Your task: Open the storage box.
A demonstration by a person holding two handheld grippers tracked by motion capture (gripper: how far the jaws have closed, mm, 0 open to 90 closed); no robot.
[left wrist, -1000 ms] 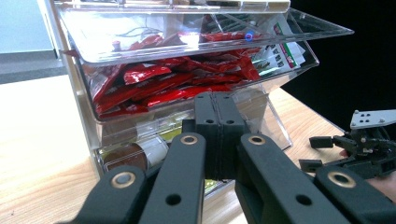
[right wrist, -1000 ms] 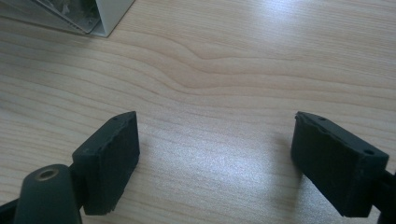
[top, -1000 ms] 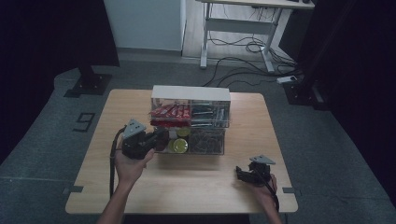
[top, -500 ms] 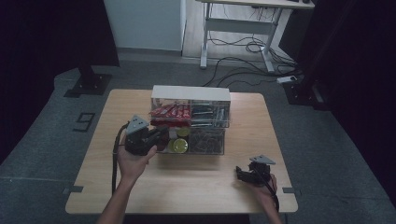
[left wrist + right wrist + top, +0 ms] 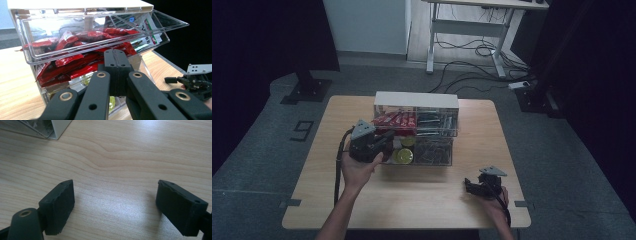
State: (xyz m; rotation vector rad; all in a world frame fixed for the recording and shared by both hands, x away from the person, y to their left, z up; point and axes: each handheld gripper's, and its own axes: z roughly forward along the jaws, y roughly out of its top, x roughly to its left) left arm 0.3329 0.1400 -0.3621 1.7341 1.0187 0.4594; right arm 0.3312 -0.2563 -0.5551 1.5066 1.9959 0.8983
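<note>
The left tongs (image 5: 115, 62), pressed together, sit just before the clear plastic tilt-out bin of red sachets (image 5: 75, 60) mid-worktop (image 5: 422, 200); the right tongs (image 5: 115, 205), spread wide, rest well apart.

Wooden table (image 5: 422, 200) on grey floor (image 5: 272, 150). Clear bin organizer (image 5: 416, 100) with white top sits at table's middle, toward far edge. Upper left bin: red packets (image 5: 75, 60); upper right: dark small parts, unclear. Lower left bin: yellow-green round items (image 5: 402, 155). Beyond far edge: white desk frame (image 5: 462, 30), loose cables (image 5: 472, 65). Floor marking "9" (image 5: 302, 130) off left edge.
</note>
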